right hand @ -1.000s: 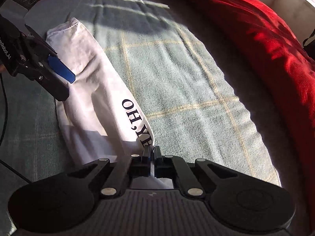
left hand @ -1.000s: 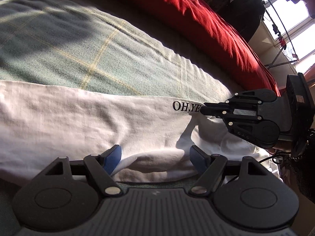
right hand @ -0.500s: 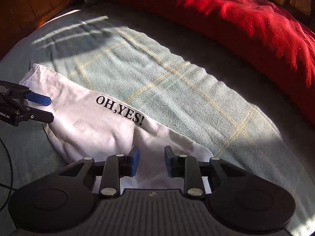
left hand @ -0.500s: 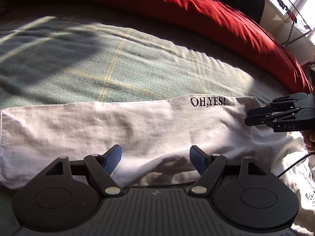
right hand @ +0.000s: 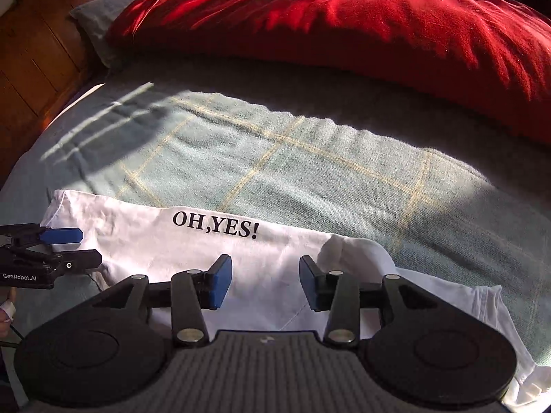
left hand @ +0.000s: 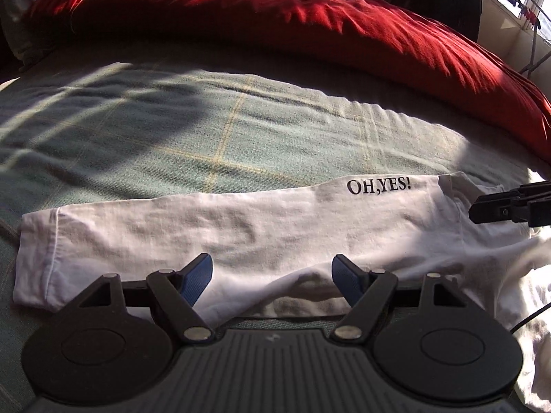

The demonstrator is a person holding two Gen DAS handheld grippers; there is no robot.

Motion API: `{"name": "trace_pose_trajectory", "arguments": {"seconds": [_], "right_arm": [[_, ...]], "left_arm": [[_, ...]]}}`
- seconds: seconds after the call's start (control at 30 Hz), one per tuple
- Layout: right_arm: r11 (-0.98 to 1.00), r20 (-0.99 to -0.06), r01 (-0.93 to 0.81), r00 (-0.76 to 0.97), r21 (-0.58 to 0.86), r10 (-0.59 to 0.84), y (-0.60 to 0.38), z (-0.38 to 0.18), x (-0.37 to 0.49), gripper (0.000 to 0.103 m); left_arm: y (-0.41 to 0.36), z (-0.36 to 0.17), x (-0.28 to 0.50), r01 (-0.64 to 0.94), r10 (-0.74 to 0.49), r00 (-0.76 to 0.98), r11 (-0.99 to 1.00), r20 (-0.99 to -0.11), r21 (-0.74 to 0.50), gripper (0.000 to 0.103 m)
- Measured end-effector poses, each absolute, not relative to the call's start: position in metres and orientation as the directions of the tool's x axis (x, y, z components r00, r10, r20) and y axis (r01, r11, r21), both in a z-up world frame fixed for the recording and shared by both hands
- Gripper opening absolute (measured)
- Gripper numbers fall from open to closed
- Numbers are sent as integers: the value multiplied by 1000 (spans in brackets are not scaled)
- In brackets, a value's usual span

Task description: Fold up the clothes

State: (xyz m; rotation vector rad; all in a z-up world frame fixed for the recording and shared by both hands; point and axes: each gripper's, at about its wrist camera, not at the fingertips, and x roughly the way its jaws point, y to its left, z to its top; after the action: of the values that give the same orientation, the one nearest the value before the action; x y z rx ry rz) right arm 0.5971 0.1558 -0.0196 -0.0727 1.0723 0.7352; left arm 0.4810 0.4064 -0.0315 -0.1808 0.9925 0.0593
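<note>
White cotton, a folded T-shirt (left hand: 241,227) lies as a long band across the green checked blanket (left hand: 137,130), directly ahead of both tools. In the left wrist view the left gripper (left hand: 272,272) hangs just over the near edge of the band with its blue pads (left hand: 198,275) spread wide and nothing between them; ahead and to its right the shirt's far edge carries black print reading "OH,YES!" (left hand: 378,186), and further right the tip of the other tool enters from the frame edge, above the looser, bunched end of the cloth. In the right wrist view the left gripper shows at the far left, side on, with white lettering "GenRobot.AI" (right hand: 19,277) on its body; the same "OH,YES!" print sits ahead and slightly left of the right gripper (right hand: 265,282), whose jaws stand apart and empty over the shirt, a rumpled sleeve (right hand: 354,251) just to their right. A red duvet (right hand: 344,27) fills the far side beyond the blanket. A second ago the right gripper was pinched on the printed edge, which stood turned so that the words ran sideways; half a second ago it had let go, and now its jaws gape wider while the band lies flat. The left gripper's jaws have stayed spread throughout.
</note>
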Motion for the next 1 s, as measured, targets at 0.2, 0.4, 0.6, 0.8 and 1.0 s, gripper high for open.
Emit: {"name": "trace_pose_trajectory", "arguments": {"seconds": [0.2,0.4,0.6,0.8,1.0], "right_arm": [[747,-807,-562,219,355,549,109,-2,537,51],[750,-788,-515,208,415,579,53,12,491,51],[772,-766,-470,265,428,586,-32,25,473,51],[798,-776,-474,314,371,547,-121,37,478,51],[811,-785,-520,369,270,498,-178,49,517,51]], "left_arm": [[366,-21,466,-64,-63,540,991,-839,-116,76],[302,-12,455,-4,-113,542,991,-833,-137,76],[218,-3,449,41,-139,552,989,-822,-140,77],[144,10,440,63,-172,575,984,-800,-166,77],[101,10,440,90,-226,579,973,-783,-214,77]]}}
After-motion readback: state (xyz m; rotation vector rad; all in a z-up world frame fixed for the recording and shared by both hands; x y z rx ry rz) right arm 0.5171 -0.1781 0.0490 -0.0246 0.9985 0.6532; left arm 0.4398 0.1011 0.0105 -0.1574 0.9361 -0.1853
